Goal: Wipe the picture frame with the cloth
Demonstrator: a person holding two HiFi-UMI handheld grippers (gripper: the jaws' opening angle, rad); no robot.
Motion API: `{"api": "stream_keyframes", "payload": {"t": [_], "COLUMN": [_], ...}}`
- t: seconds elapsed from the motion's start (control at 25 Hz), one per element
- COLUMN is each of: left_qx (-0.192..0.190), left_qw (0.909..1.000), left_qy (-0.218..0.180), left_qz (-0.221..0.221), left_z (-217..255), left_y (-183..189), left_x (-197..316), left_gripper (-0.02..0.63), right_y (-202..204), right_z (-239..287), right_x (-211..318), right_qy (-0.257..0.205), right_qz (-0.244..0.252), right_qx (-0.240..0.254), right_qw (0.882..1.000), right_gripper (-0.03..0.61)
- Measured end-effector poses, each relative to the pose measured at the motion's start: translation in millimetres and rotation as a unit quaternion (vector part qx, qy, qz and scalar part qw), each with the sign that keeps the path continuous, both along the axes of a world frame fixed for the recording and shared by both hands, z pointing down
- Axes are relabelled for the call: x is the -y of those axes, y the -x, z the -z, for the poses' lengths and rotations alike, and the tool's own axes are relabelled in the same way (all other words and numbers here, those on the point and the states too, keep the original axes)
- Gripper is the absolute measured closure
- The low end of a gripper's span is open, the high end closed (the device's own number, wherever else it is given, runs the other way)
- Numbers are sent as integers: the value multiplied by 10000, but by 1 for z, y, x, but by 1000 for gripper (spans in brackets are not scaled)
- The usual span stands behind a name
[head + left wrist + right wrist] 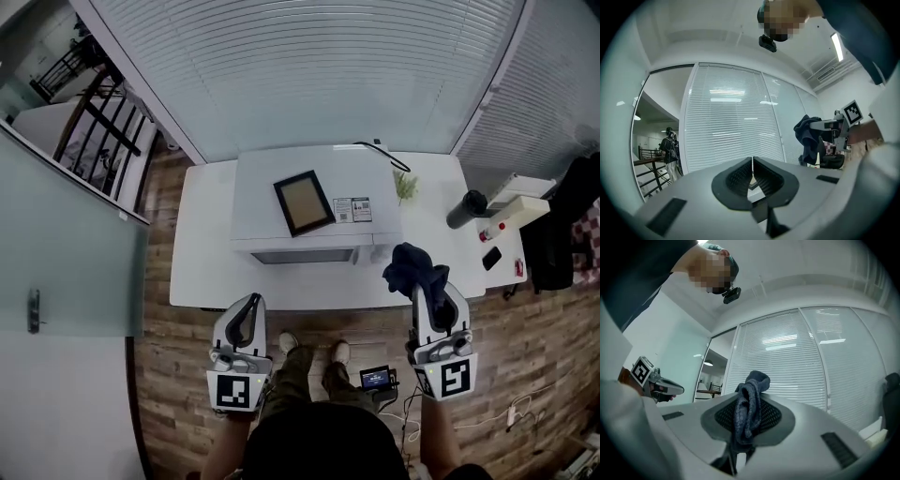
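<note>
We hold two grippers near the front edge of a white surface. The right gripper grasps a bunched dark cloth in its jaws. The left gripper has its jaws clenched on nothing. The picture frame lies flat on a raised white block, well apart from the cloth. We judge the cloth should travel forward and down onto the frame, pressed lightly, with the left gripper steadying an edge. We count one frame, one cloth, two grippers.
</note>
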State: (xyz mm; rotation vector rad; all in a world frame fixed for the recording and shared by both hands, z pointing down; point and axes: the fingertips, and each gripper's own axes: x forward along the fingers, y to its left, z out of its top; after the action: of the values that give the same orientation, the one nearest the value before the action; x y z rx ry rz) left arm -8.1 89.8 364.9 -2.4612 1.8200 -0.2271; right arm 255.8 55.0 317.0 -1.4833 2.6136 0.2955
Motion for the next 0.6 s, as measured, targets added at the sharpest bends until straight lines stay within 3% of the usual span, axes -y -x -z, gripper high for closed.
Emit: {"api": "stream_keyframes", "payload": {"t": [0.28,0.6], "left_qx": [-184,-468], "left_qw": [9991,9967], "left_qy": [-347,-250], "left_qz": [-134,-619], "left_z": [7,4], "left_y": [14,60], "left_x": [-5,-16], "left_gripper": [606,606], "right_y": [19,67], "right_z": [5,19], "right_x": [-21,-30], "right_qy": [119,151], "right_qz": [34,-248], "right_qx": [-67,-75], "right_qw": [9999,9996], "right_gripper": [531,531]}}
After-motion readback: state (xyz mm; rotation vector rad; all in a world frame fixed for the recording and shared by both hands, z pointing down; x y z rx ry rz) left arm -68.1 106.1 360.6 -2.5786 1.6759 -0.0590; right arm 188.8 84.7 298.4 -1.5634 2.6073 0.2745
